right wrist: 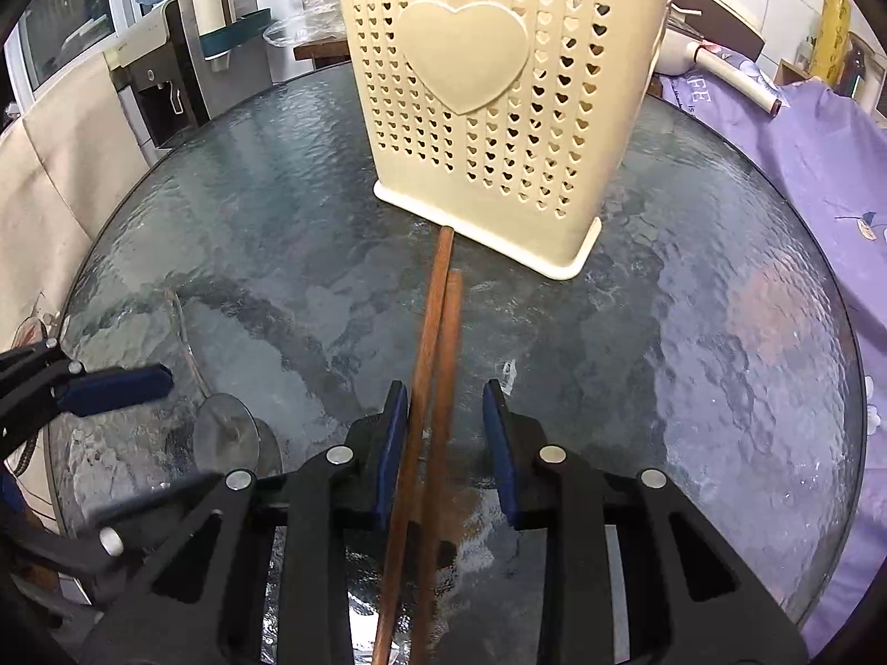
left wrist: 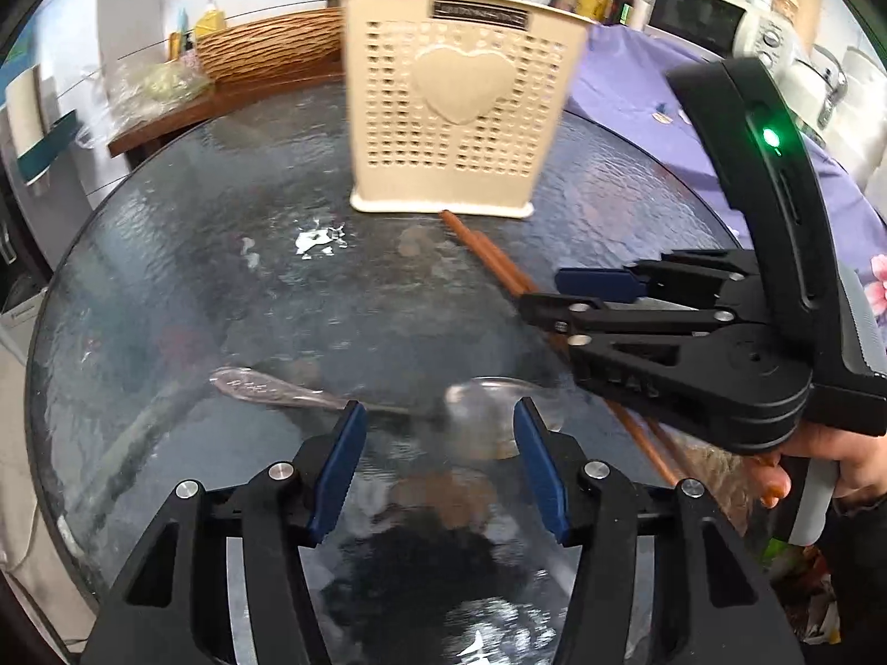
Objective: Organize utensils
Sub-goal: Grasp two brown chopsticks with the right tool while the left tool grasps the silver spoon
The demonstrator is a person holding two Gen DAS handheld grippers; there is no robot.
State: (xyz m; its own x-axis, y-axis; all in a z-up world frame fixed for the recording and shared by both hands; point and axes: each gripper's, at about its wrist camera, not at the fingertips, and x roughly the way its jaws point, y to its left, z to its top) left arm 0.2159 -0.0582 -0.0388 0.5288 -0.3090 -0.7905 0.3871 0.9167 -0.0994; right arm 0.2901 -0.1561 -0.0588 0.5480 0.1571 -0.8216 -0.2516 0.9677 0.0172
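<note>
Left wrist view. At far left, a woven wicker basket [left wrist: 266, 47] sits on a wooden shelf beyond the round textured-glass table [left wrist: 183, 255]. Near the table's front edge lies a clear spoon with a long patterned handle [left wrist: 310, 396], handle to the left, bowl to the right. The left gripper [left wrist: 439, 432] hangs low over this spoon with its blue-padded jaws spread apart; the pads [left wrist: 343, 465] straddle the handle-to-bowl section, and whether they touch it cannot be told. At far centre a cream perforated plastic utensil holder with a raised heart [left wrist: 449, 111] stands upright. A pair of brown wooden chopsticks [left wrist: 488, 255] runs from the holder's base toward the near right. There the right gripper [left wrist: 587, 299], held by a hand [left wrist: 820, 465], reaches in from the right over the chopsticks.

Right wrist view. At left, the left gripper's blue fingertip [right wrist: 116, 385] appears above the spoon [right wrist: 224, 432]. At centre, the chopsticks [right wrist: 438, 332] lie side by side on the table [right wrist: 720, 332], the far tip of one just touching the holder [right wrist: 499, 94]. The right gripper [right wrist: 446, 443] is released, jaws apart on either side of the chopsticks; its left pad [right wrist: 391, 443] lies against one stick, its right pad stands clear. A purple cloth [right wrist: 820, 166] lies at right.
</note>
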